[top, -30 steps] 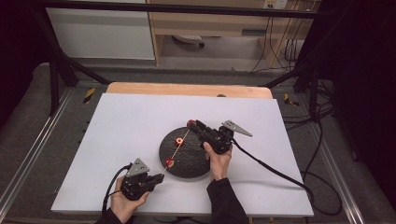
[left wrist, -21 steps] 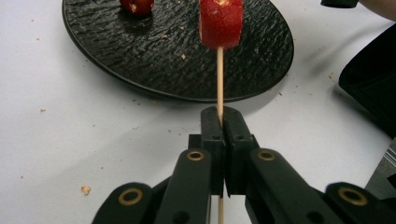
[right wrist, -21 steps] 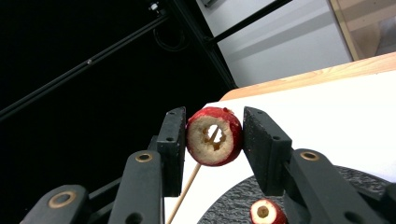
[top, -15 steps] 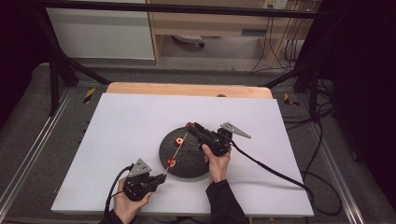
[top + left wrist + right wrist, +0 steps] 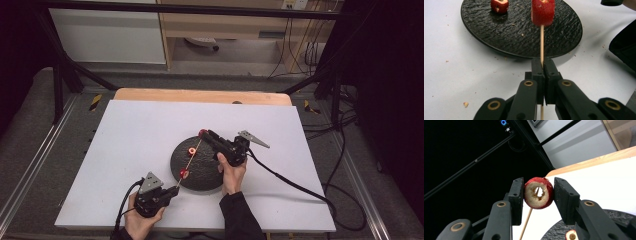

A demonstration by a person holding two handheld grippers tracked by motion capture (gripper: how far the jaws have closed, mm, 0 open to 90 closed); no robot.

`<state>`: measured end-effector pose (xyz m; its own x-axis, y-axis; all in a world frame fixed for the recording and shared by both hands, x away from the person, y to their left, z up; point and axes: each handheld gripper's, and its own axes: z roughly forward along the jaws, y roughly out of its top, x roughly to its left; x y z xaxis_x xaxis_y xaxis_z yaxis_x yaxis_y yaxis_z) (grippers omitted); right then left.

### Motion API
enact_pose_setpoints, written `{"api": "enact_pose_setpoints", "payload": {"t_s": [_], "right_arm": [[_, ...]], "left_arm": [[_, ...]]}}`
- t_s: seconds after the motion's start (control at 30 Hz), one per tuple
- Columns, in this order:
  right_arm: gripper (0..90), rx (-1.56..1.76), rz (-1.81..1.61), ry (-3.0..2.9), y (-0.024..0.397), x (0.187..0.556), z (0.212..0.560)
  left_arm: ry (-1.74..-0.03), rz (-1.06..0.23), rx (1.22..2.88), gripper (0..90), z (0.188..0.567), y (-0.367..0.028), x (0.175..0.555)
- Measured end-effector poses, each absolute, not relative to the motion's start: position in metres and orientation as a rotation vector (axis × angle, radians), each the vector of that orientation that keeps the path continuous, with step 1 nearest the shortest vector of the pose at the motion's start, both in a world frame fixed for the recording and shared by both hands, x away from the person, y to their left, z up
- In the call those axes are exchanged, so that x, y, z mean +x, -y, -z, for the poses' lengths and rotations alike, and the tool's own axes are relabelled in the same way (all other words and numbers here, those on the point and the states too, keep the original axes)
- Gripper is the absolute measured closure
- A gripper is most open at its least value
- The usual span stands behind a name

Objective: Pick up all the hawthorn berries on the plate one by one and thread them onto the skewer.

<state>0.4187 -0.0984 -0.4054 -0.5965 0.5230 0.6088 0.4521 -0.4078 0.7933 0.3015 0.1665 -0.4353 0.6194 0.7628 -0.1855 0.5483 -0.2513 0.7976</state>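
A thin wooden skewer (image 5: 188, 163) slants over a black round plate (image 5: 212, 175). My left gripper (image 5: 174, 190) at the plate's near edge is shut on the skewer's lower end (image 5: 541, 42). One red cored fruit piece (image 5: 543, 12) is threaded on the skewer just above those jaws. My right gripper (image 5: 204, 134) is shut on another red fruit piece (image 5: 534, 201) at the skewer's far tip, and the tip shows inside its hole. A third red piece (image 5: 499, 5) lies on the plate (image 5: 511, 37) beside the skewer.
The plate sits on a white board (image 5: 140, 145) over a wooden table, with bare board all round. Crumbs dot the board near my left gripper (image 5: 542, 66). A black cable (image 5: 290, 182) trails right from the right gripper. Dark frame bars stand behind.
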Motion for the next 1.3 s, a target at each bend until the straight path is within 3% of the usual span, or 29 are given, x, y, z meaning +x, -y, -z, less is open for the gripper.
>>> {"api": "enact_pose_setpoints", "payload": {"t_s": [1.3], "right_arm": [[61.7, 1.369, -2.094, -1.783, 0.1003, 0.4157, 0.4043]], "left_arm": [[-1.053, -0.286, 1.951, 88.6, 0.4318, -0.1578, 0.3028]]}}
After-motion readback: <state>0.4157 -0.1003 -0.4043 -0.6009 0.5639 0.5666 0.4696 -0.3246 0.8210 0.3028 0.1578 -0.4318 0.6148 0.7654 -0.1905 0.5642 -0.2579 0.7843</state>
